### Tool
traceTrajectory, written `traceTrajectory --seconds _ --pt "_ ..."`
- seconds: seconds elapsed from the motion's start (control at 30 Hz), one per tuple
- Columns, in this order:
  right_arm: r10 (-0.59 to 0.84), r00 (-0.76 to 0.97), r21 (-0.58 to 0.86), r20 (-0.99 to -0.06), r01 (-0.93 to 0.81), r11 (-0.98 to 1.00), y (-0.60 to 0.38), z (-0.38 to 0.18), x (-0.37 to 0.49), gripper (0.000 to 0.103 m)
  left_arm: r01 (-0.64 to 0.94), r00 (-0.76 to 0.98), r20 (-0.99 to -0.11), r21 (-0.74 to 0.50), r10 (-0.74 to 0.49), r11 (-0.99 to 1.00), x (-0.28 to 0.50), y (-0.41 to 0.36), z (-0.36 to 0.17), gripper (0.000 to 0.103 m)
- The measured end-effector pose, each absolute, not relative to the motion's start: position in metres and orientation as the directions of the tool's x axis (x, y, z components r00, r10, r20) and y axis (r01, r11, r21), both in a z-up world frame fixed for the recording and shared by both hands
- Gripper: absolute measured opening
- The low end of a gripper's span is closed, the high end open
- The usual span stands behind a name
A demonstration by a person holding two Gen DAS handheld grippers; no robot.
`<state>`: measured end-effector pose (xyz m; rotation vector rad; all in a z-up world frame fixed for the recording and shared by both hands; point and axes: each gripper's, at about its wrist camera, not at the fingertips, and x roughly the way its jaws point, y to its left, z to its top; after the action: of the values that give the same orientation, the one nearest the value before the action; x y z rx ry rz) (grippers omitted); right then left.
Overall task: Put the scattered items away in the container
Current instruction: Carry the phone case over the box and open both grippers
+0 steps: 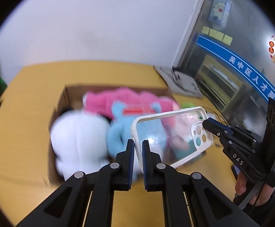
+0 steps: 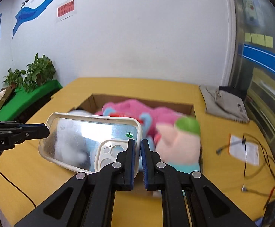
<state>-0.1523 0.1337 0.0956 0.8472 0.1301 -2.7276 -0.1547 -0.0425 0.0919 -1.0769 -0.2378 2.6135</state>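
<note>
Both grippers are pinching the same clear phone case (image 1: 172,138) with a white rim, holding it up in the air over the cardboard box (image 1: 66,96). In the left wrist view, the left gripper (image 1: 138,145) is sitting bottom center with its jaws nearly closed on the case's rim at one end, and the right gripper (image 1: 206,123) is coming in from the right side of the frame, clamping the end with the camera cutout. Flip to the right wrist view and it's mirrored: the right gripper (image 2: 139,144) is squeezing the rim (image 2: 92,143) at center, while the left gripper (image 2: 46,129) is poking in from the left edge, biting the far end. The box (image 2: 92,100) is sitting on the yellow table (image 2: 35,166), mid-frame, stuffed with plushies: a white one (image 1: 78,138), a blue one (image 1: 116,132), a pink fuzzy one (image 2: 129,107), and a pale pink one with a green cap (image 2: 179,143) leaning at the box's right side. It's all pretty blurry. Some black cables (image 2: 258,151) and a paper tag are lying at the right.
</note>
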Motion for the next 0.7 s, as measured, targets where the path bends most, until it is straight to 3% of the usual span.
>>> traceTrajectory --seconds 0.2,0.43,0.57,0.63,0.7 --pt "-0.206 -0.774 0.007 -0.599 0.252 -0.968 0.127 0.103 -0.258 0.008 -0.221 -0.638 -0.67 -0.313 0.38 -0.924 -0.252 -0.048 0.086 0.007" --pt "-0.071 -0.637 -0.041 -0.767 0.159 -0.986 0.13 0.019 -0.346 0.008 -0.217 -0.535 -0.72 -0.388 0.441 -0.896 -0.329 -0.039 0.026 0.012" --pt "-0.035 -0.627 -0.075 -0.778 0.148 -0.986 0.132 0.001 -0.343 0.008 -0.18 -0.533 -0.708 -0.44 0.463 -0.88 -0.333 -0.046 0.007 0.013" --pt "-0.049 -0.637 -0.053 -0.769 0.14 -0.989 0.136 0.011 -0.336 0.012 -0.166 -0.547 -0.705 -0.436 0.451 -0.884 -0.328 -0.051 0.011 0.018" --pt "-0.067 -0.674 -0.039 -0.735 0.141 -0.989 0.141 0.028 -0.32 0.039 -0.154 -0.577 -0.704 -0.403 0.414 -0.902 -0.316 -0.057 0.023 0.023"
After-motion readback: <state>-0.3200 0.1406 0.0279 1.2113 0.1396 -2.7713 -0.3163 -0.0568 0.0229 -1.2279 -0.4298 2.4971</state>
